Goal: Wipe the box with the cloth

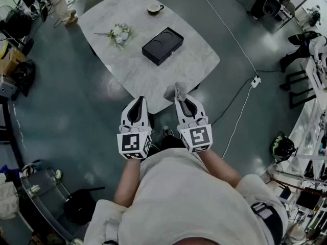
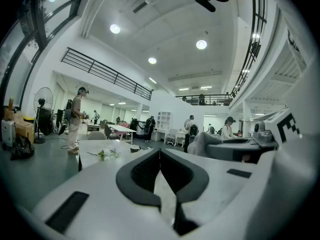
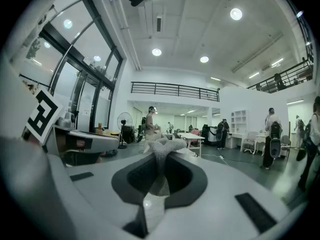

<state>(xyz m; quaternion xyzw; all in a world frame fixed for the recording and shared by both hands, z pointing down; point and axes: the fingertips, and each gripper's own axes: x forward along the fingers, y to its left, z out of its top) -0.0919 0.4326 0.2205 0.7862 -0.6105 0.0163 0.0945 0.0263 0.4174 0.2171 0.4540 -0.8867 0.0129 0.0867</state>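
Found left gripper (image 1: 138, 101) closed, empty | right gripper (image 1: 180, 99) clamped on cloth (image 1: 174, 91) | saw box (image 1: 162, 46), flowers (image 1: 120, 34), cup (image 1: 154, 8) on white marble table (image 1: 102, 17) | noted grey floor (image 1: 76, 111), mezzanine railing (image 3: 170, 90)

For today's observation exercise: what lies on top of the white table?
A closed black box, a flower sprig and a cup. The left gripper, right gripper and cloth cover part of the table's near edge.
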